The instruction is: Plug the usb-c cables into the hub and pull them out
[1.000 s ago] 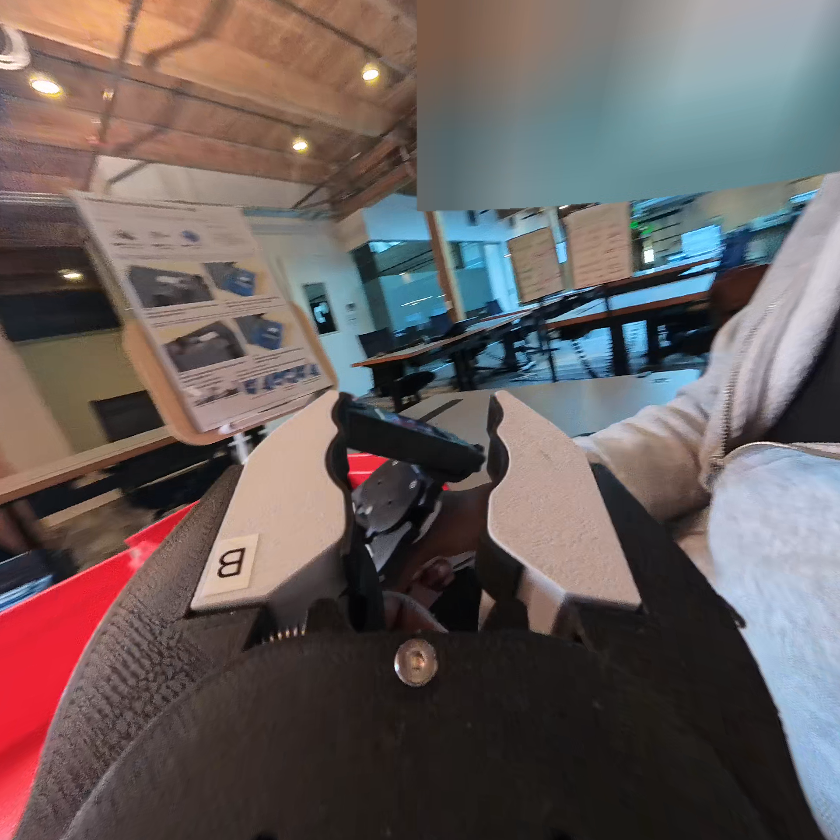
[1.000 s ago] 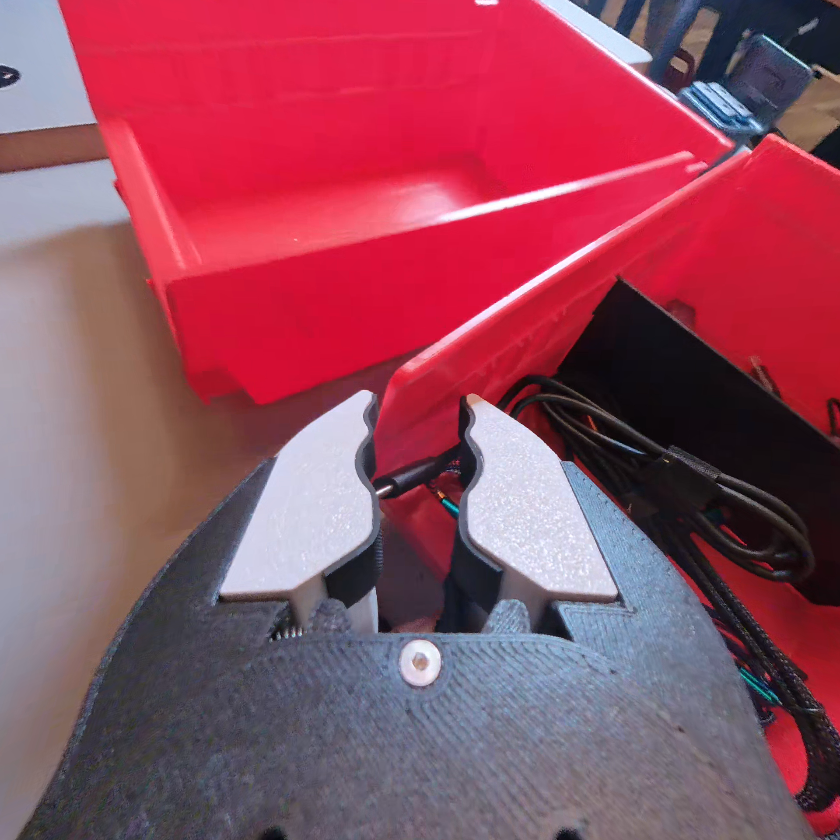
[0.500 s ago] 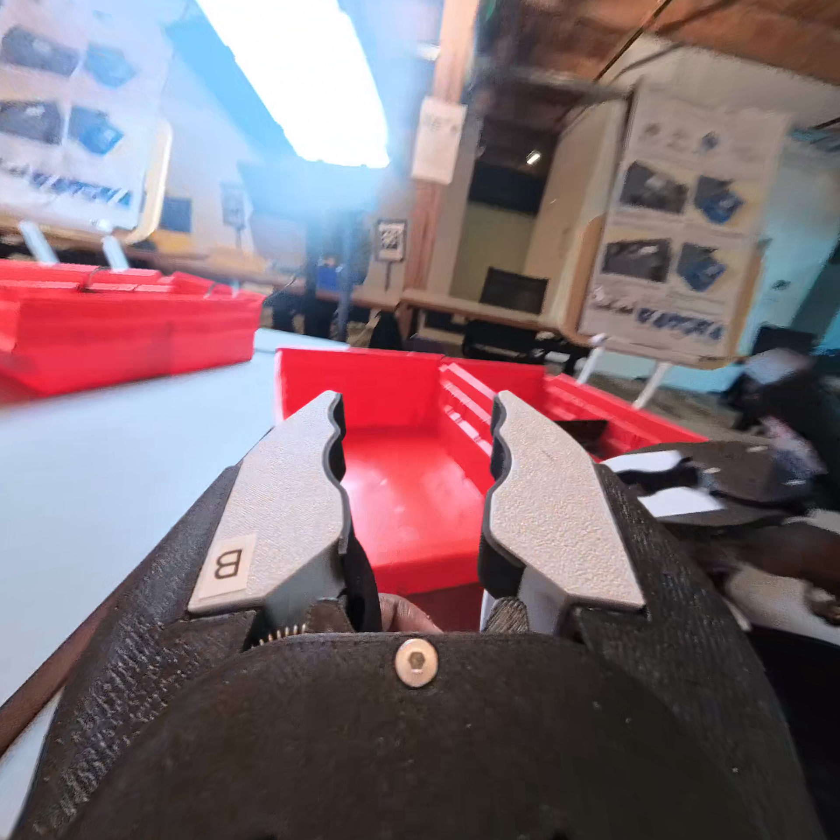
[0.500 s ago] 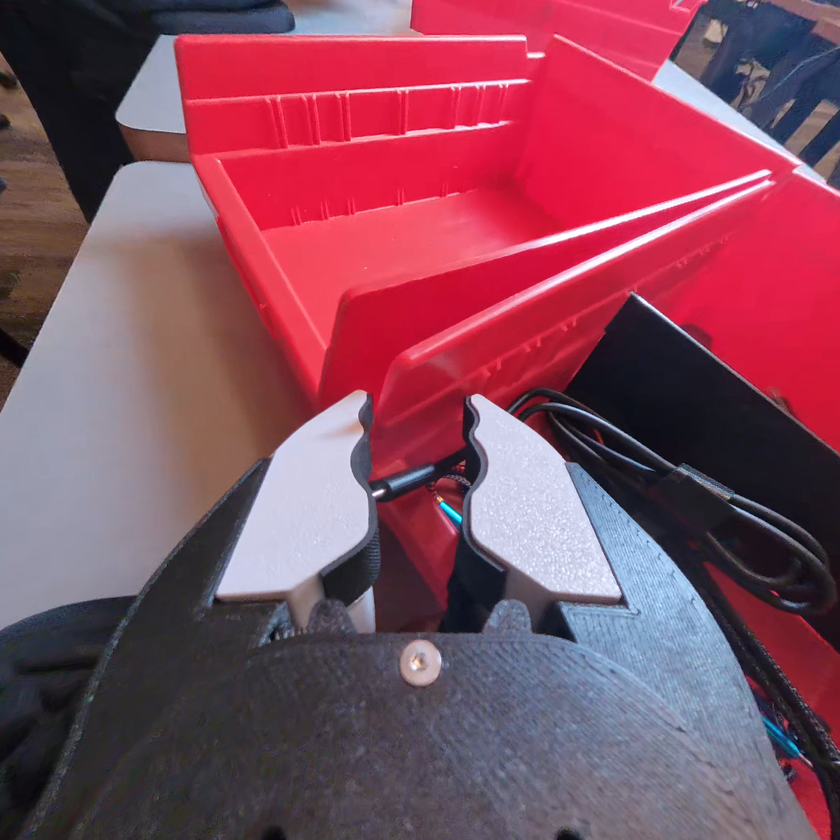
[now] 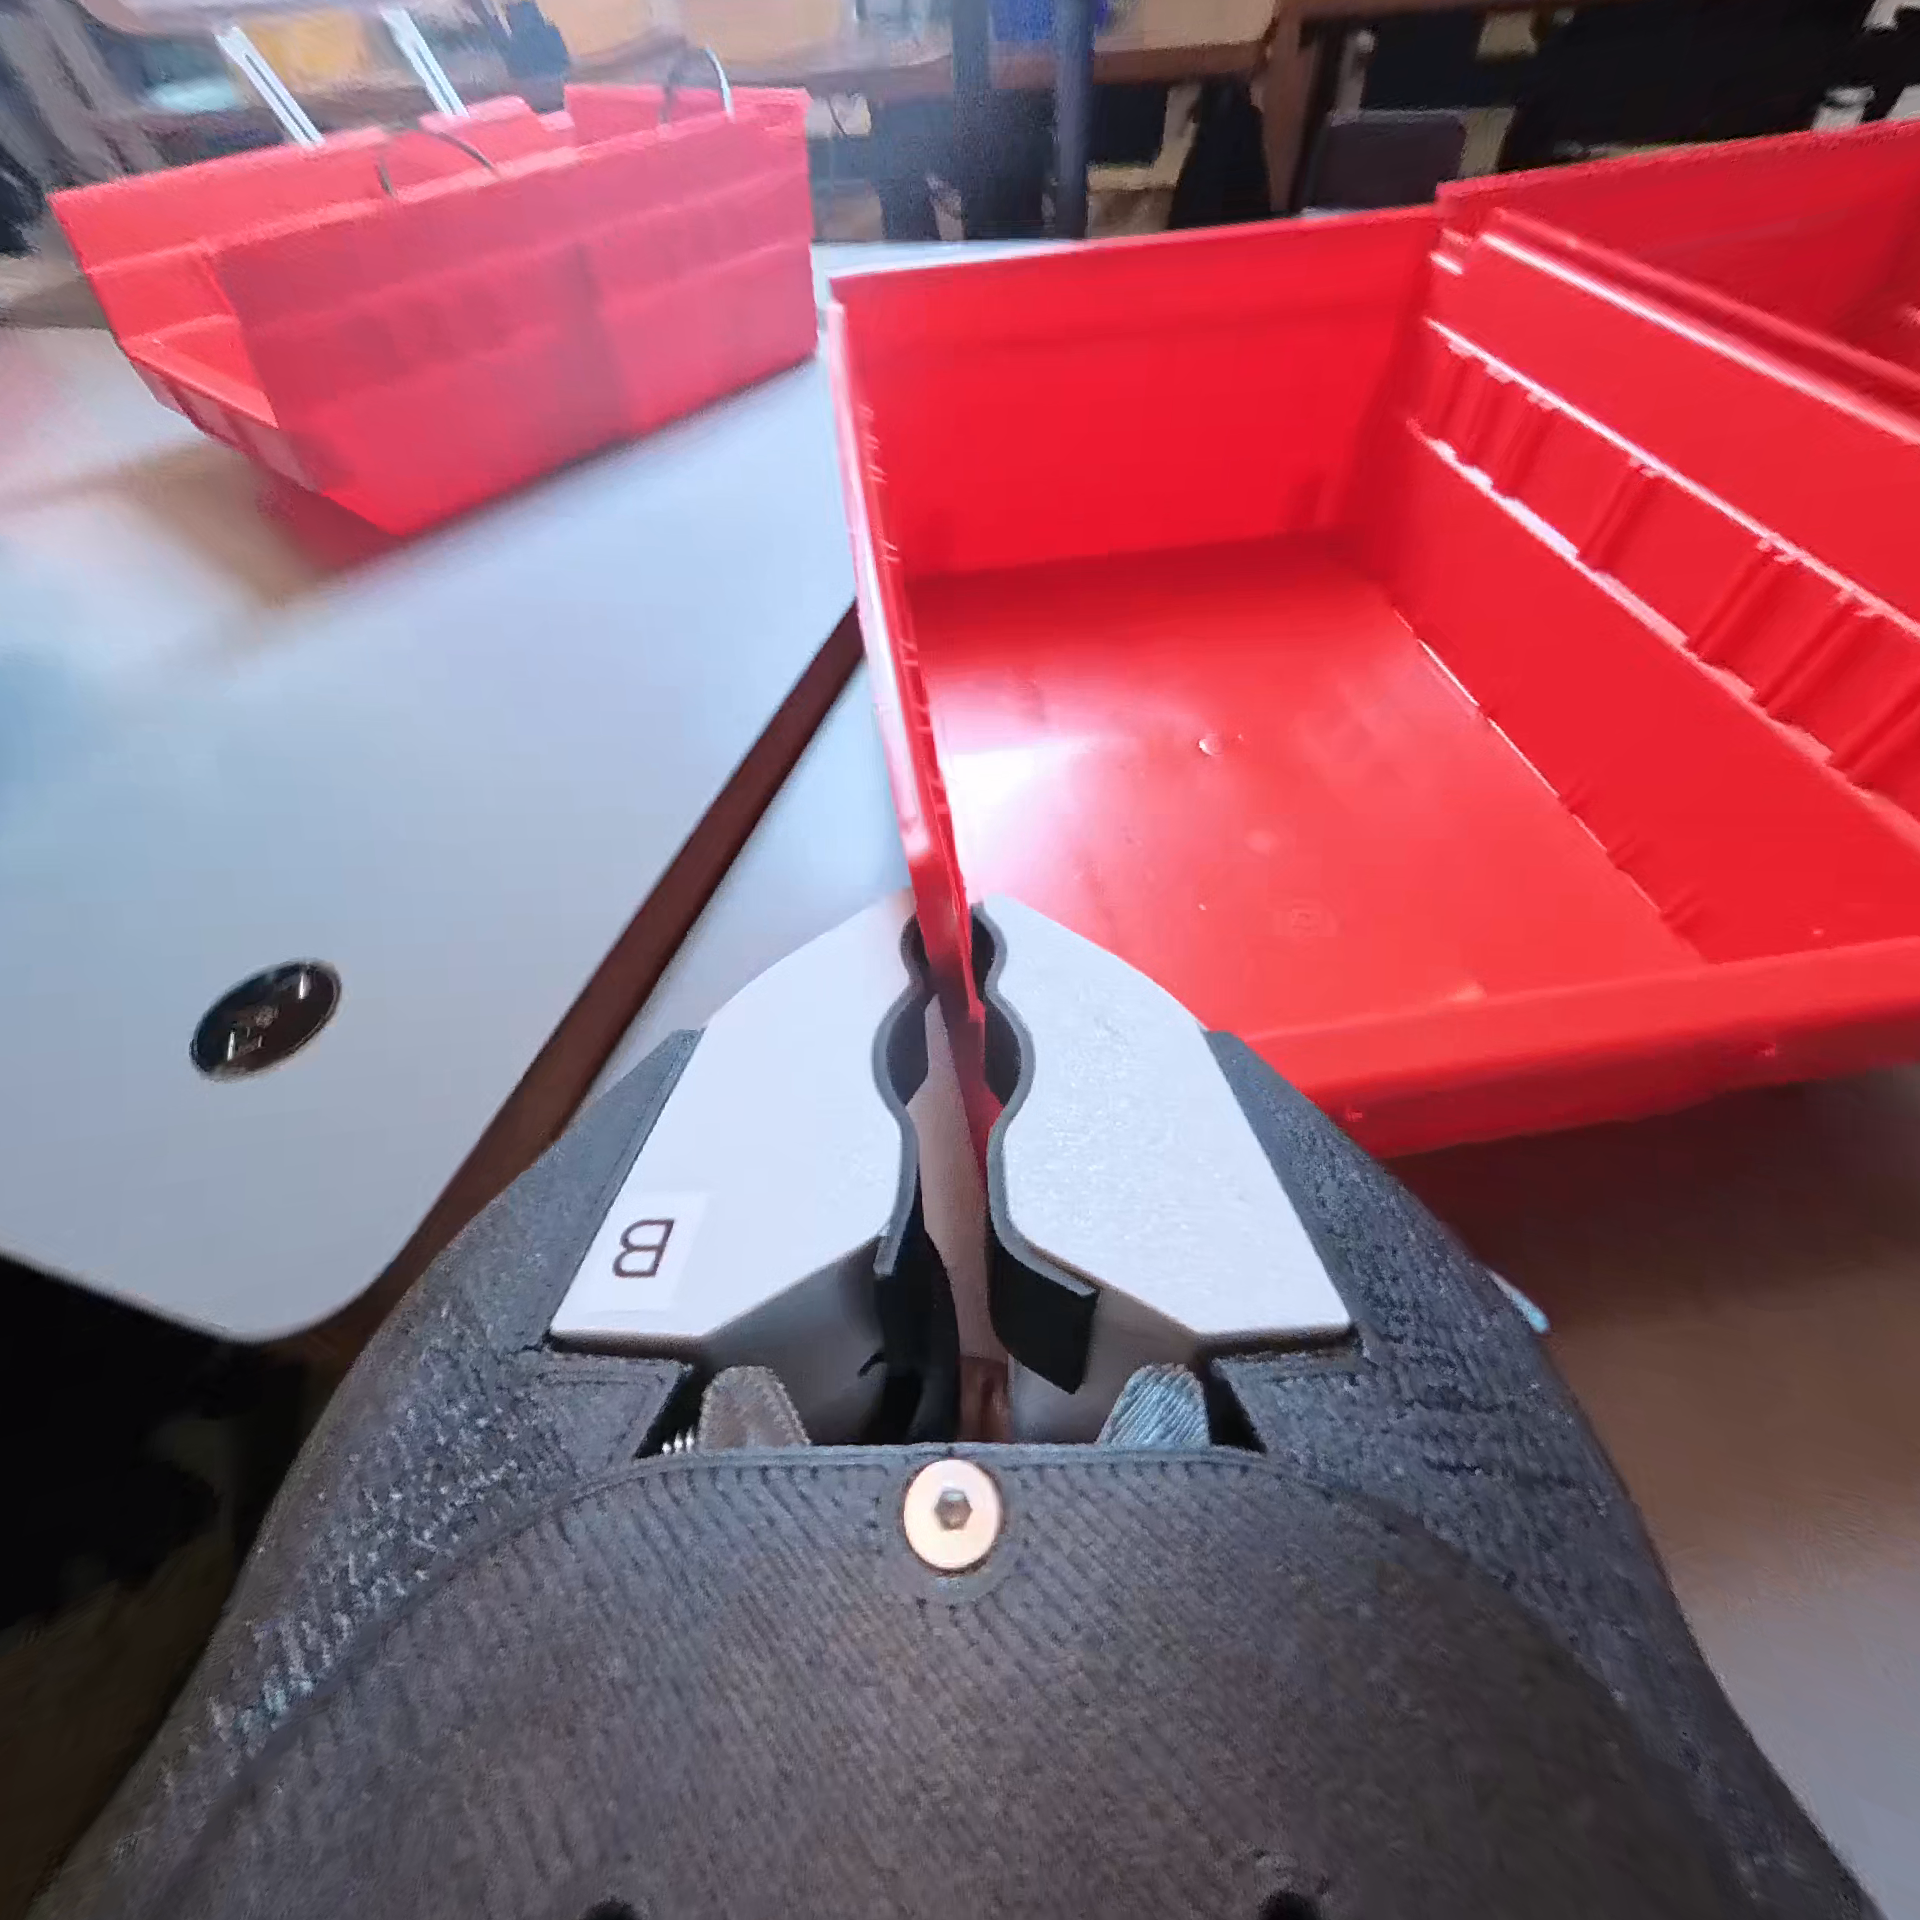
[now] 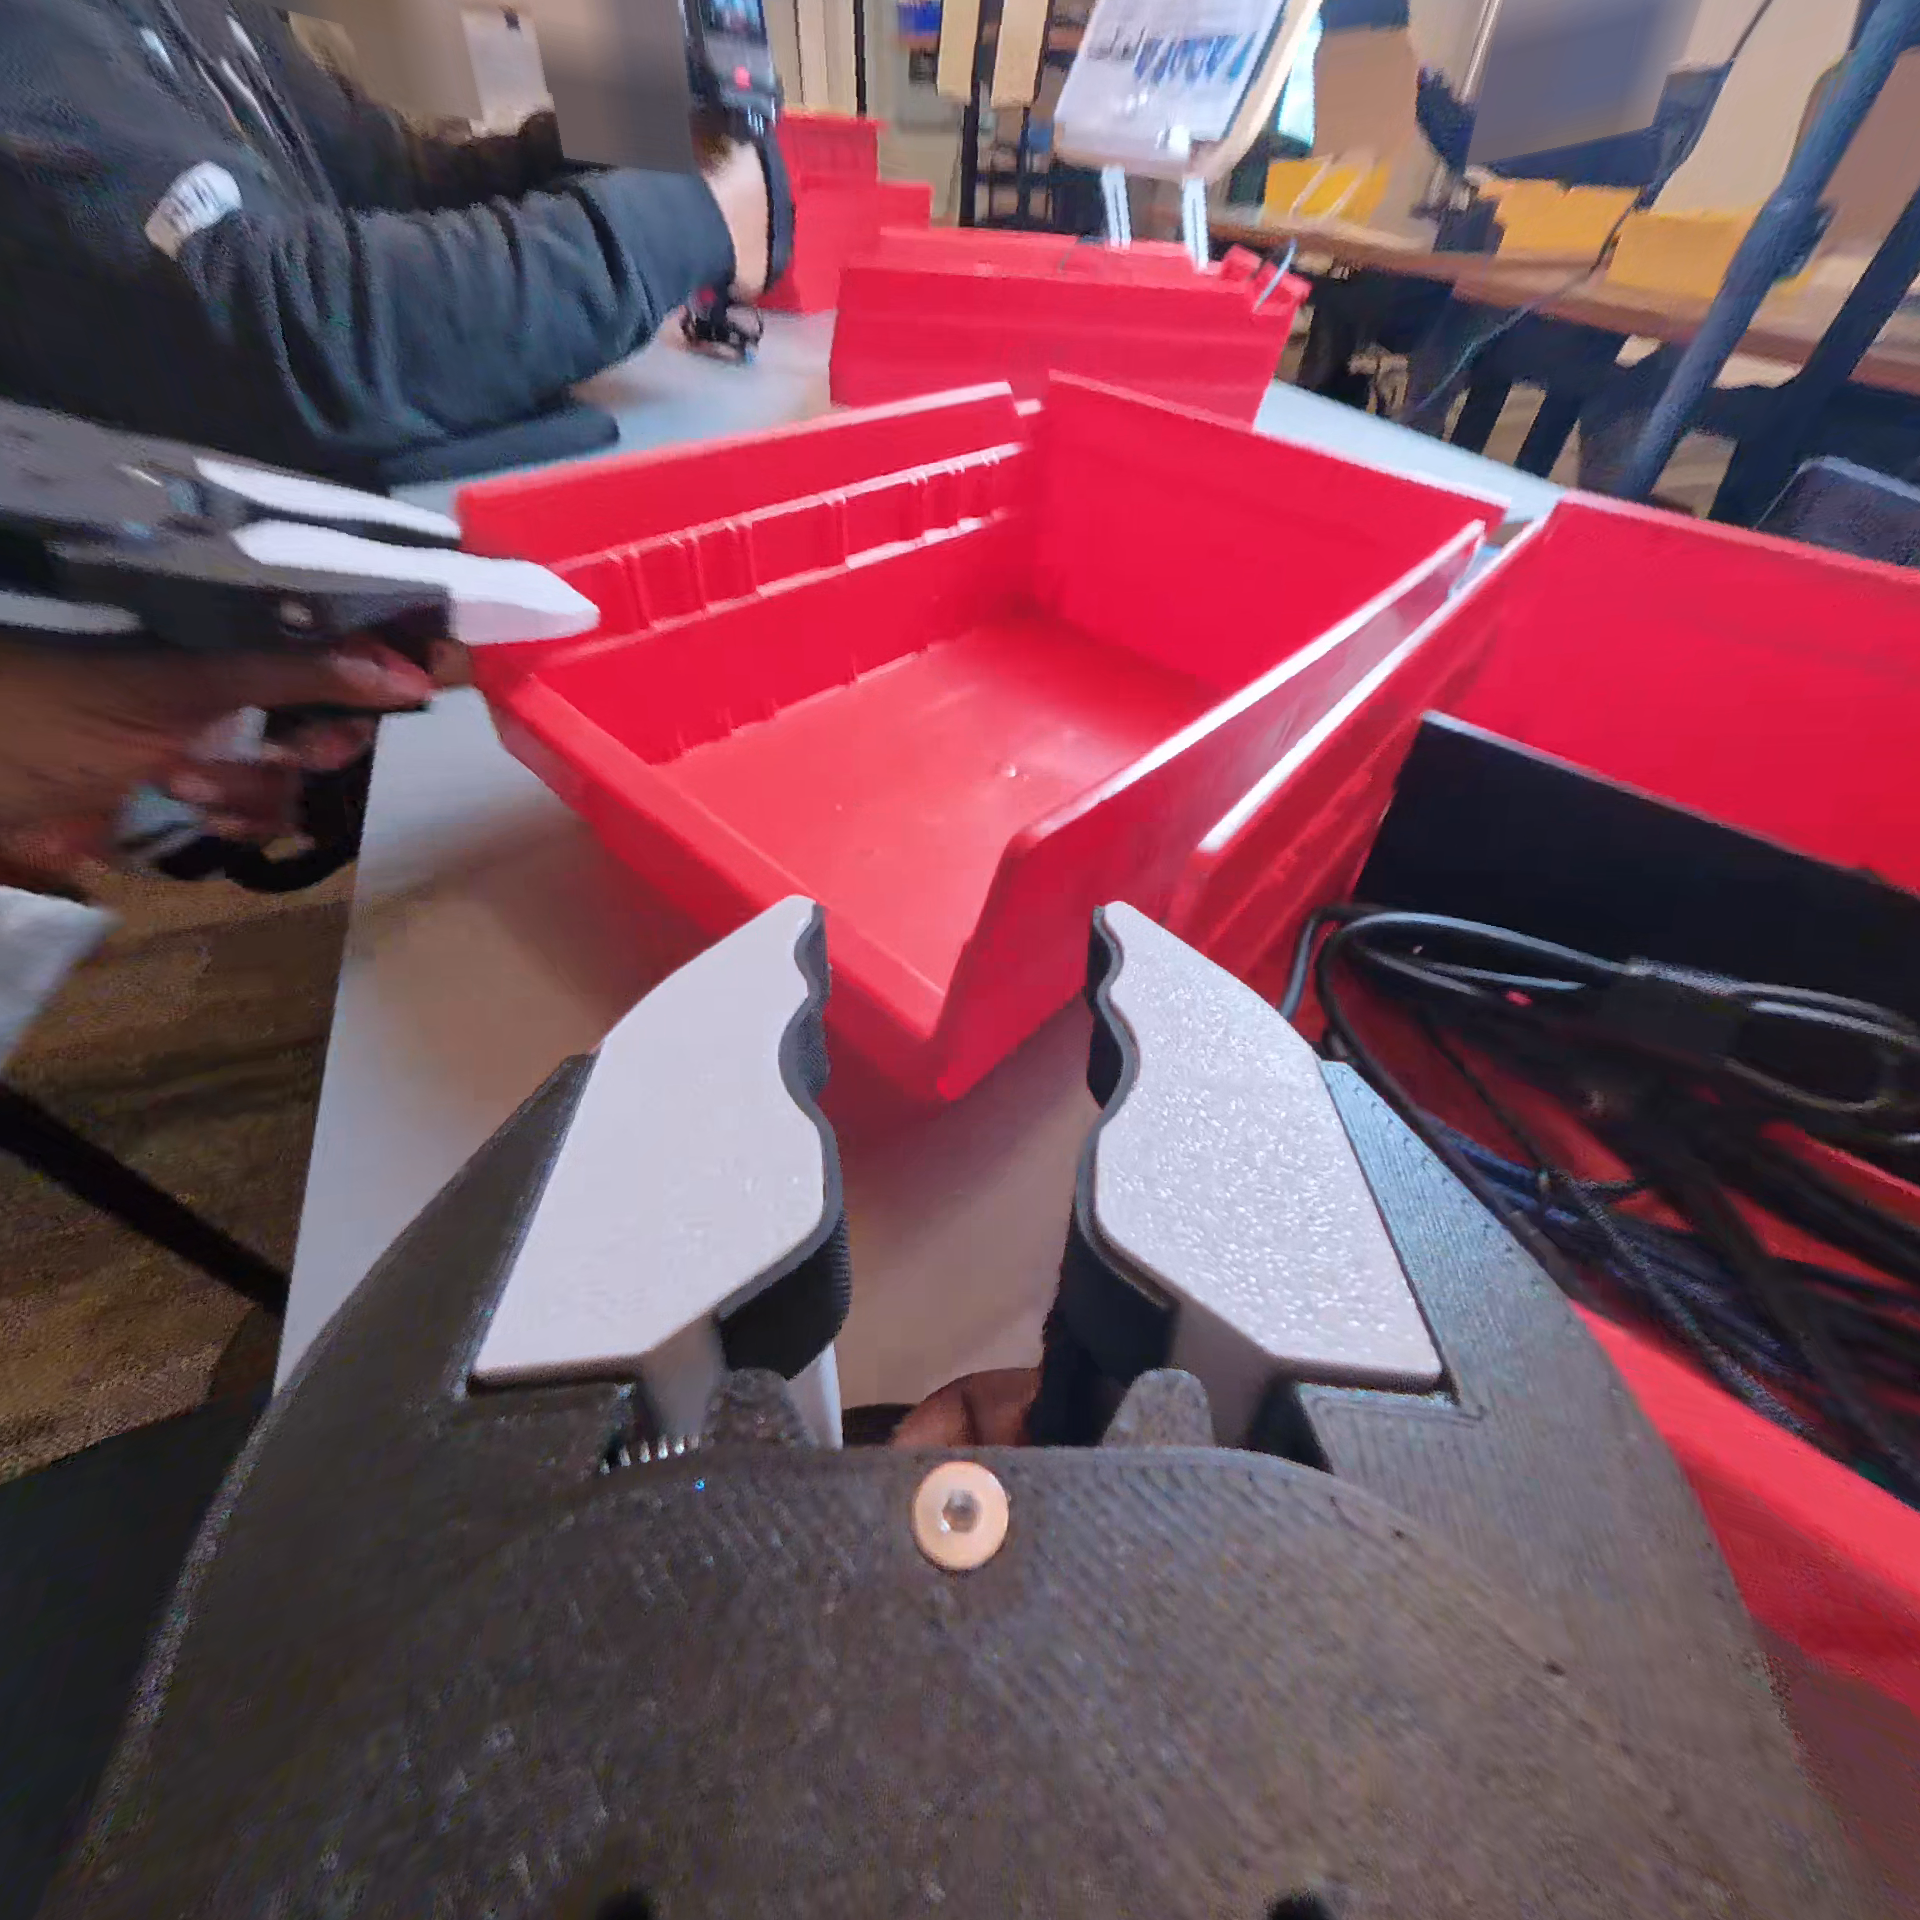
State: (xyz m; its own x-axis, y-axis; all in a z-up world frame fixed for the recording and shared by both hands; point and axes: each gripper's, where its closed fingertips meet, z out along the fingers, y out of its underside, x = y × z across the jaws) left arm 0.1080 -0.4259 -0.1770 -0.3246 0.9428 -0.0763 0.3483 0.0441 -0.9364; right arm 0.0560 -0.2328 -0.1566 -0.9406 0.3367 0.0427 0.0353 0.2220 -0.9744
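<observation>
My left gripper [image 5: 948, 935] pinched the side wall of the empty red bin [image 5: 1299, 790], my right gripper [image 6: 956, 971] spread wide, holding nothing, black cables [image 6: 1621, 1049] nearby in another bin

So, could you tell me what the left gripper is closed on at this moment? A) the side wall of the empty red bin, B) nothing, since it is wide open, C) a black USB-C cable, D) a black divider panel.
A: in the left wrist view the left gripper has its fingers pressed onto the thin side wall of the empty red bin; the cables lie in the neighbouring bin.
</observation>
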